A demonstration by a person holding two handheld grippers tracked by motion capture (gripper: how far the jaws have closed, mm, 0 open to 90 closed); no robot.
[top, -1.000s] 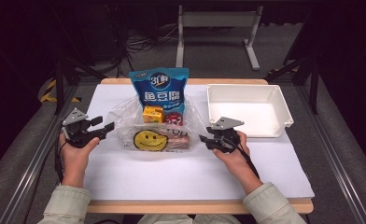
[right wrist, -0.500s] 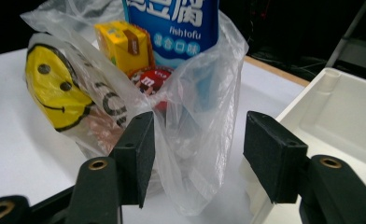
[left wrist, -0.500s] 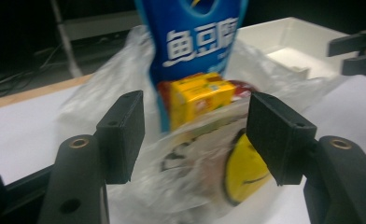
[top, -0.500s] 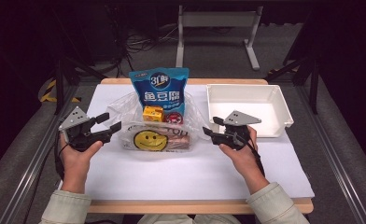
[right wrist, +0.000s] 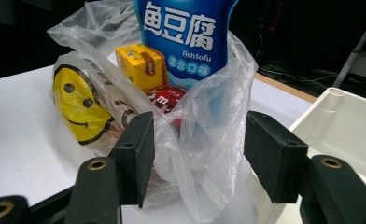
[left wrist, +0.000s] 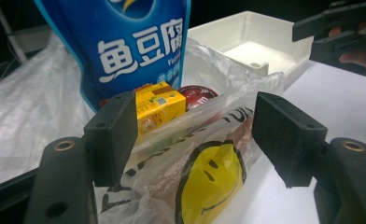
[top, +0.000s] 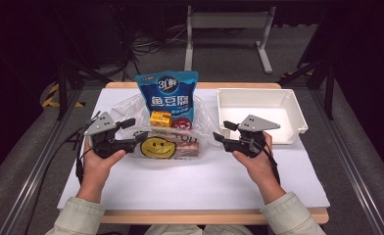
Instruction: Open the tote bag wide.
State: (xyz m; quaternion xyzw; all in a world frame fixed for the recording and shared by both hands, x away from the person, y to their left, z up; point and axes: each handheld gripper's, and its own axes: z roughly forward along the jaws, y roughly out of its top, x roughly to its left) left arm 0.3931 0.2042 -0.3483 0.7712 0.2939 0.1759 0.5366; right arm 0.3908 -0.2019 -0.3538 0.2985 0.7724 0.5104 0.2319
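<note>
A clear plastic bag with a yellow smiley face [top: 156,147] lies at the table's middle. It holds a blue fish-tofu pouch [top: 166,95] standing upright, a yellow box [top: 159,118] and a red round pack [top: 181,124]. My left gripper [top: 134,130] is at the bag's left end. Its jaws have just been opening, and in the left gripper view the gripper [left wrist: 197,135] stands open around the bag's edge [left wrist: 209,154] without pressing it. My right gripper [top: 223,132] is at the bag's right end. Its jaws have also just opened, and loose plastic [right wrist: 204,140] hangs between them unpinched.
A white tray [top: 290,110] sits at the table's right rear, close behind my right hand. The white tabletop [top: 195,181] lies bare in front of the bag. Dark floor, cables and a metal stand lie beyond the far edge.
My left gripper moved right toward the bag and lifted a little. My right gripper rose slightly. Both sets of jaws stand wider than before.
</note>
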